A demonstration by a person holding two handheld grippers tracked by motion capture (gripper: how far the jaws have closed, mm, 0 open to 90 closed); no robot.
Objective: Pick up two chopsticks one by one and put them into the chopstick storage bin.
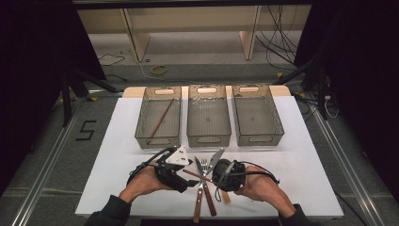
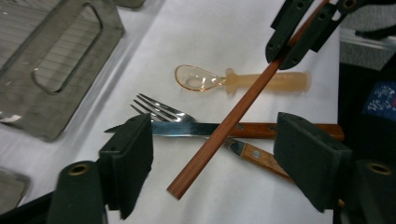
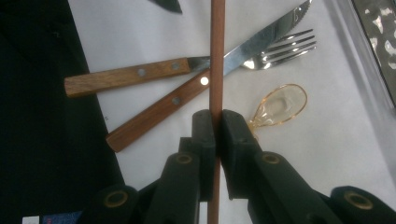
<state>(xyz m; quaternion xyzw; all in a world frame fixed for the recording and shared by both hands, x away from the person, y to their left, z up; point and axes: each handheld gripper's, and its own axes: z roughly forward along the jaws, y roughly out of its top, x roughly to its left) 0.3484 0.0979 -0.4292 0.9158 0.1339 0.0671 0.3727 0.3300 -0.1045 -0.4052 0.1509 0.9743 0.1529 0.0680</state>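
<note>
My right gripper (image 3: 217,121) is shut on a brown chopstick (image 3: 217,56) and holds it slanted above the white table. The stick's free end (image 2: 177,189) hangs between the wide-apart jaws of my left gripper (image 2: 215,154), and neither pad touches it. Under the stick lie a wooden-handled knife (image 2: 187,129), a fork (image 2: 159,110) and a clear amber spoon (image 2: 243,80). In the high view both grippers (image 1: 188,178) (image 1: 214,179) face each other near the table's front edge, with the chopstick (image 1: 197,175) spanning them.
Three grey mesh bins stand in a row behind the cutlery: left (image 1: 141,127), middle (image 1: 190,122) and right (image 1: 277,123). A second chopstick (image 1: 161,120) lies in the left bin. A corner of a bin (image 2: 46,70) is close on the left gripper's left.
</note>
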